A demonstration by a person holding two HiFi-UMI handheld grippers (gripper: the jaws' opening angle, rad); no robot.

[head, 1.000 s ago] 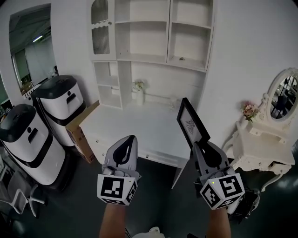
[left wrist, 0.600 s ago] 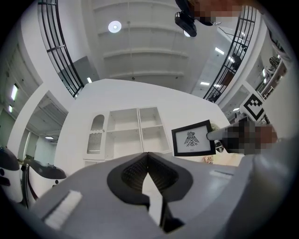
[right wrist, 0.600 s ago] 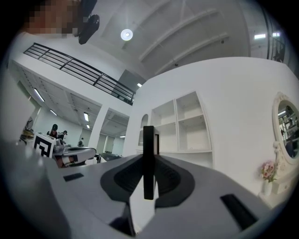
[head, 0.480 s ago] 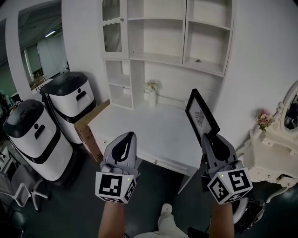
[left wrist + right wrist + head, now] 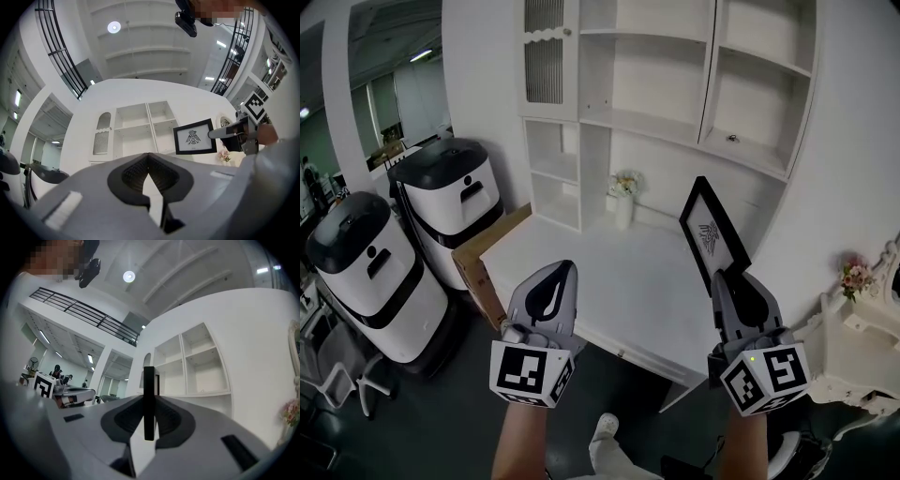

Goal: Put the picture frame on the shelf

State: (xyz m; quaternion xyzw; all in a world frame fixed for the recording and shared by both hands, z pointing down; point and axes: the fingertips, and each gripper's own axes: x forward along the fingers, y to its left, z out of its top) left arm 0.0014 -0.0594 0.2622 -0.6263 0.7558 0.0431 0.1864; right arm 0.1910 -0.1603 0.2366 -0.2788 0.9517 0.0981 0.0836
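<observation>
Bins, two, white with black lids (image 5: 366,272), at far left on the floor; a cardboard box (image 5: 484,264) leans between them and the tabletop (image 5: 609,281).

Left tool (image 5: 562,274): jaws together, nothing between them, raised over the tabletop's front edge.

Shelf unit (image 5: 675,84), white, on the wall behind the tabletop, with a grille-fronted door at its upper left. A small dark item (image 5: 732,139) sits on the ledge of its right compartment.

Vase (image 5: 624,208), white, at the back of the tabletop, holding pale flowers.

Picture frame (image 5: 712,234): black border, white mat, dark bird-like emblem. It is held tilted in the air above the tabletop's right side, below the shelf compartments.

Right tool (image 5: 728,278): clamped on the frame's lower edge.
</observation>
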